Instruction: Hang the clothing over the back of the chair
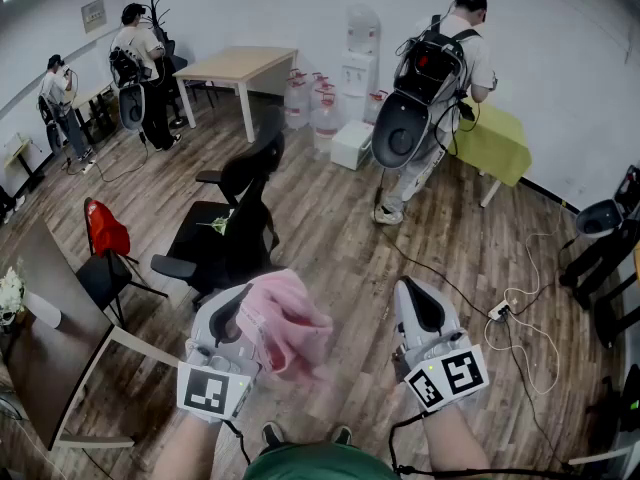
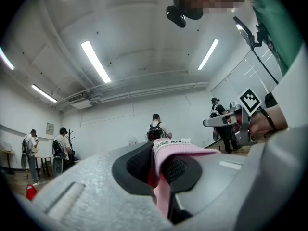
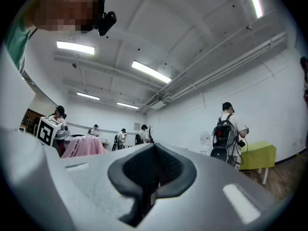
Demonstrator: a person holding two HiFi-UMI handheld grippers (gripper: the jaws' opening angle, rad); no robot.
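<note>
1. While the left gripper (image 1: 236, 313) pinches the pink garment (image 1: 285, 326) between closed jaws, the garment sits bunched in the air beside it.
2. Right gripper (image 1: 420, 310): jaws pressed together, empty.
3. Carrying step, I judge; the next move calls for bringing the garment forward to the black chair (image 1: 232, 230) and draping it over the backrest.

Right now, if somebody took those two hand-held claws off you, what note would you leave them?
Left gripper: shut on the pink garment, bunched and held up in front of the person.
Right gripper: shut, nothing in it.
Black office chair: ahead on the wooden floor, apart from the garment.
Done: garment gripped.
Left: carry it to the chair and drape it over the back.
</note>
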